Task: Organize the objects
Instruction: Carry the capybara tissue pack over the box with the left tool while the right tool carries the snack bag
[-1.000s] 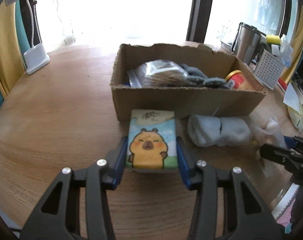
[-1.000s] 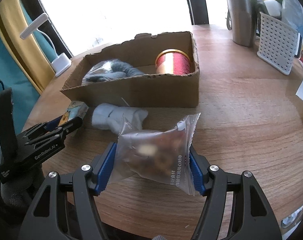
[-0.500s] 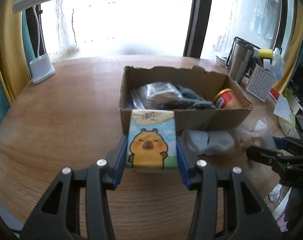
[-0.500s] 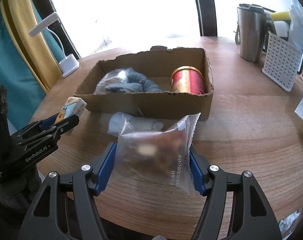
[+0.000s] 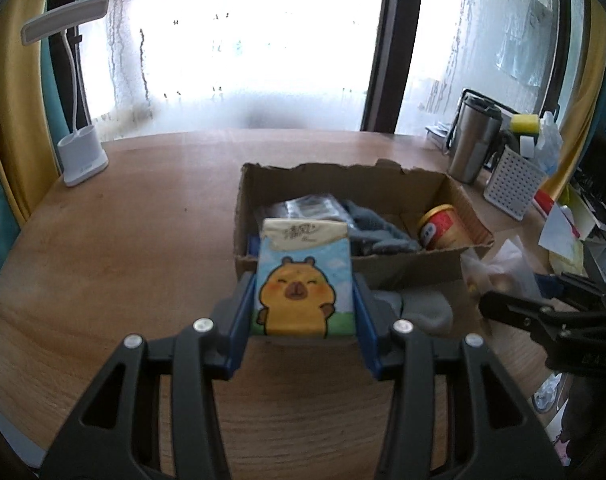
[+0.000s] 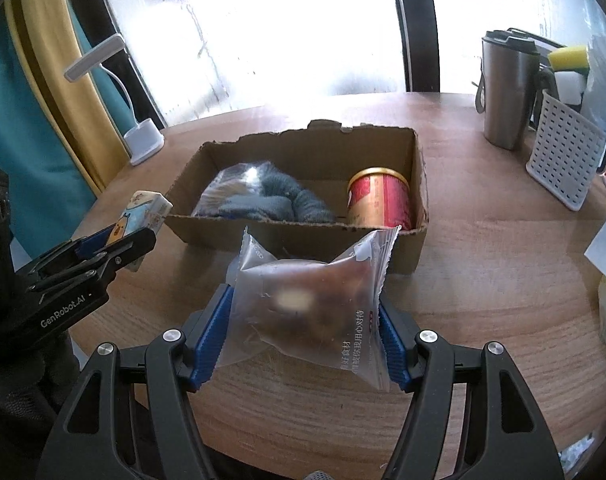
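Above a wooden table (image 6: 483,248), the left gripper (image 5: 303,312) clamps a capybara-print tissue pack (image 5: 301,284) while the right gripper (image 6: 303,328) pinches a clear snack packet (image 6: 311,304), both raised before the cardboard box (image 6: 303,240), apparently bound for it beside a red can (image 6: 379,200).

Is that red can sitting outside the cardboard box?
No. In the right wrist view the red can stands inside the cardboard box, at its right end beside the grey cloth.
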`<action>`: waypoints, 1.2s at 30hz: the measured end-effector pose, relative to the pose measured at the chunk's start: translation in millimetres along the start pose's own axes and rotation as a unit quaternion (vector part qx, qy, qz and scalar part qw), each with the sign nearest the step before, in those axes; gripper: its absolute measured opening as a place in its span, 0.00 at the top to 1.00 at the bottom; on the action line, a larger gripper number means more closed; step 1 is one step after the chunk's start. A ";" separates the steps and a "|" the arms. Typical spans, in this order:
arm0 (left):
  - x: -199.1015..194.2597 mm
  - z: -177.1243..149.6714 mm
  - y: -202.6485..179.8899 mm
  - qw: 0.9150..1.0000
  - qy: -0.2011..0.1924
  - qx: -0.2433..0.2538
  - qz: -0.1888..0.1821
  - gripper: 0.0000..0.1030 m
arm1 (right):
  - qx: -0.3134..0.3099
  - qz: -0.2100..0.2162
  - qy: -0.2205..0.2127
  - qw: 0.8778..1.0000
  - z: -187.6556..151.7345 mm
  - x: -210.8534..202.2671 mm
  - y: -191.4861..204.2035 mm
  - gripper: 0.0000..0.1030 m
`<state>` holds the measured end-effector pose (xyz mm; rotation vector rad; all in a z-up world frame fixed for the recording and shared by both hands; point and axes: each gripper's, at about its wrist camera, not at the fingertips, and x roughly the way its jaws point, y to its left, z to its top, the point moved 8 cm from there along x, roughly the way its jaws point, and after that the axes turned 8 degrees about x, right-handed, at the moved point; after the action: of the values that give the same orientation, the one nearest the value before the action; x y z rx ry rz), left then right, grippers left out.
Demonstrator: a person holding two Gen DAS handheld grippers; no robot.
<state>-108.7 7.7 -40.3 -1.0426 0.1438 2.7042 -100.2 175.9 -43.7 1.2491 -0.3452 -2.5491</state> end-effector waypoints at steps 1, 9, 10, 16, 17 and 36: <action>0.2 1.0 -0.3 1.000 0.000 0.000 0.001 0.54 | 0.000 0.001 -0.001 1.000 1.4 -0.2 0.1 0.32; 3.6 9.1 -1.6 1.000 0.001 0.002 0.001 0.54 | 0.000 0.005 -0.005 1.000 13.3 0.8 -3.3 0.32; 4.9 11.0 -1.9 1.000 0.002 0.001 0.001 0.54 | 0.000 0.005 -0.005 1.000 14.6 1.2 -4.0 0.32; 11.2 20.9 -3.5 1.000 0.002 -0.003 0.002 0.54 | 0.000 0.006 -0.004 1.000 23.3 5.0 -8.7 0.32; 11.8 22.0 -3.7 1.000 0.003 -0.005 0.001 0.54 | -0.001 0.007 -0.004 1.000 25.5 6.0 -9.1 0.32; 28.9 39.6 -12.1 1.000 0.010 -0.007 0.000 0.54 | -0.003 0.014 -0.005 1.000 50.4 14.9 -20.9 0.32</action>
<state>-151.9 31.7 -30.4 -1.0736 0.1272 2.6988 -152.2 194.6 -31.4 1.2217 -0.3542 -2.5322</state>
